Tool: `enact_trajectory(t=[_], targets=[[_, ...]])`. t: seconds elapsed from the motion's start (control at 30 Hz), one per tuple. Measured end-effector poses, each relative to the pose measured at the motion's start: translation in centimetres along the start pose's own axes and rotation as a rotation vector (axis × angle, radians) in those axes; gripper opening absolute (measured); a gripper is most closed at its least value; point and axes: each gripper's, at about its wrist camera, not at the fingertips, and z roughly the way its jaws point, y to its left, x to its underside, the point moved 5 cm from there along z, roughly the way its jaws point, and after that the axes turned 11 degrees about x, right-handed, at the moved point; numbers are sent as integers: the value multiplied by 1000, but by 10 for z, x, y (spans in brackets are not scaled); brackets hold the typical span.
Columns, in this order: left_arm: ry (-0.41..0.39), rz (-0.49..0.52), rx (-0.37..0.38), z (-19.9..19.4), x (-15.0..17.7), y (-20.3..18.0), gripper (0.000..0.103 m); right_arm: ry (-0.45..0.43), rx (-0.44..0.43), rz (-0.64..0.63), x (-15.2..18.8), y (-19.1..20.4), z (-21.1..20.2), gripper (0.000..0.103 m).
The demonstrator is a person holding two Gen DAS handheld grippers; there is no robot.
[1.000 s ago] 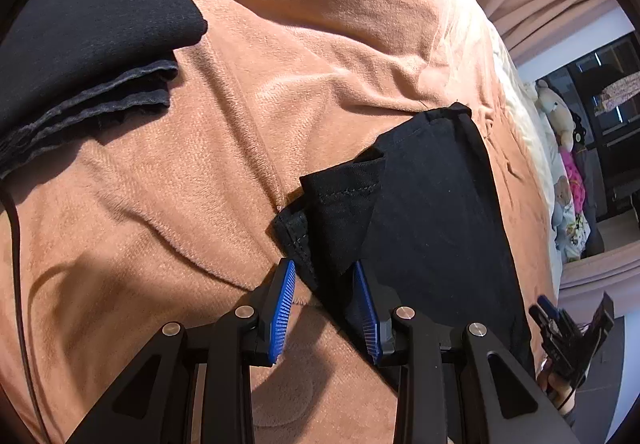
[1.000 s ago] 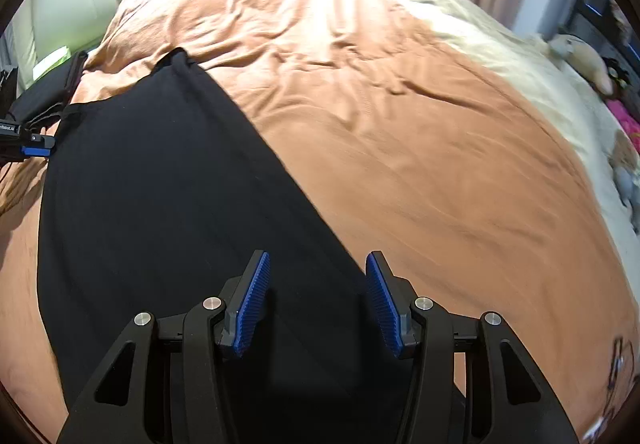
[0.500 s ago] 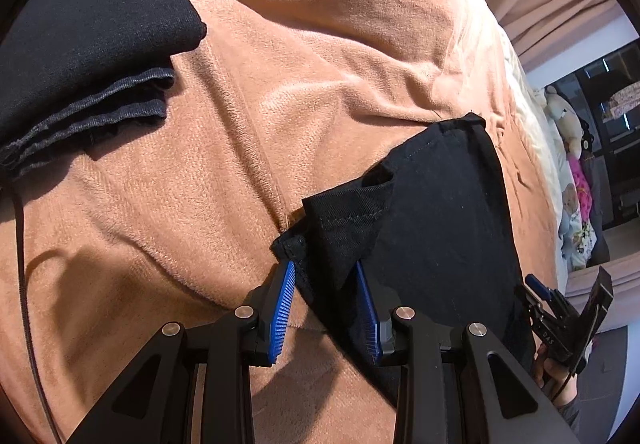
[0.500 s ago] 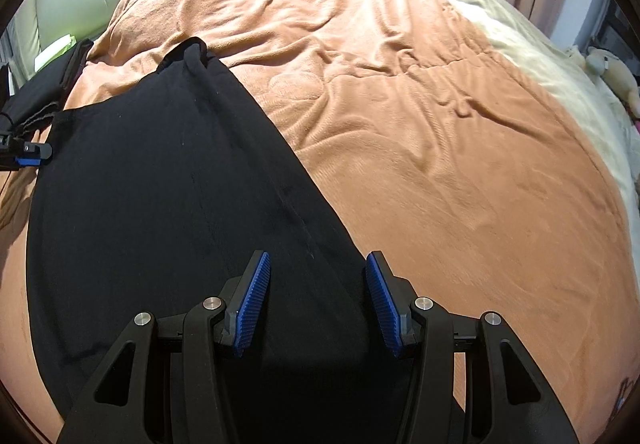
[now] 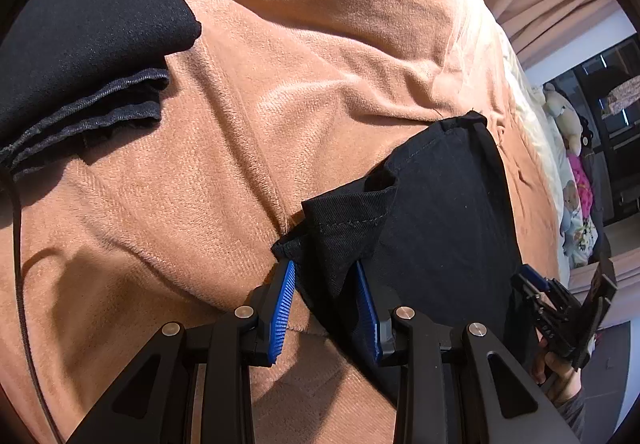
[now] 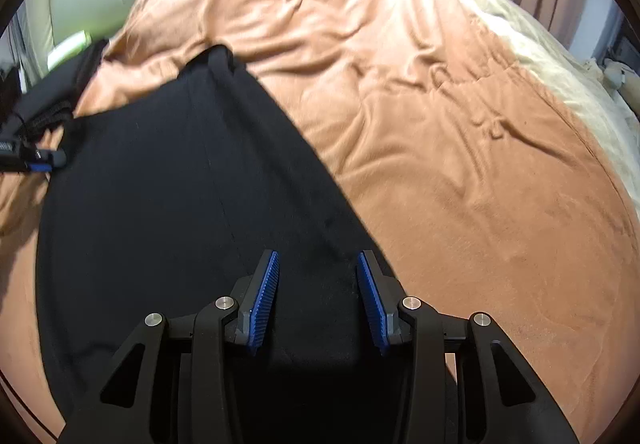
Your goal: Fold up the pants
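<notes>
Black cloth pants [image 6: 168,203] lie spread flat on the soft orange-brown blanket [image 6: 460,147]. Left gripper [image 5: 326,304] pinches a bunched hem corner of the pants. Right gripper [image 6: 316,292] has just been closing, jaws still apart over the flat cloth, squeezing nothing.

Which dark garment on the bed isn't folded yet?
The black pants beside the left hand-held gripper lie spread out; the dark stack far left is folded.

Each camera rides its own gripper, tilted steeply down and close over the bed [image 5: 248,147]. Both views share the black pants [image 5: 448,211] [image 6: 168,203], seen from opposite ends, and each catches the other gripper at its edge.
</notes>
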Motion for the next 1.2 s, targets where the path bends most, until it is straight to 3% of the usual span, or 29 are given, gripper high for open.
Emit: enact_trajectory(t=[0.23,0.27,0.33,0.43,0.7,0.9,1.0,1.2], targets=[[-1,-1,11,0,-1,2,33,56,-11,13,0,1,14,37],[-1,1,11,0,-1,3,33,57,-14,9,0,2,13,34],[-2,1,11,0,-1,3,33,56,-14,3,0,0,12,14],[-1,-1,10,0,-1,3,33,50,-41,16,2,-5,7,5],[-6,4,4,0,-1,3,33,77,28,-20,1,-2,14,5],[-5,10,1,1,-2,2,33,95,28,-32,0,2,19,5],[-7,9,-1,1,-2,2,33,97,54,-42,-1,2,19,0],[-11,4,6,-1,-4,1,28,33,153,-59,-14,1,2,0]])
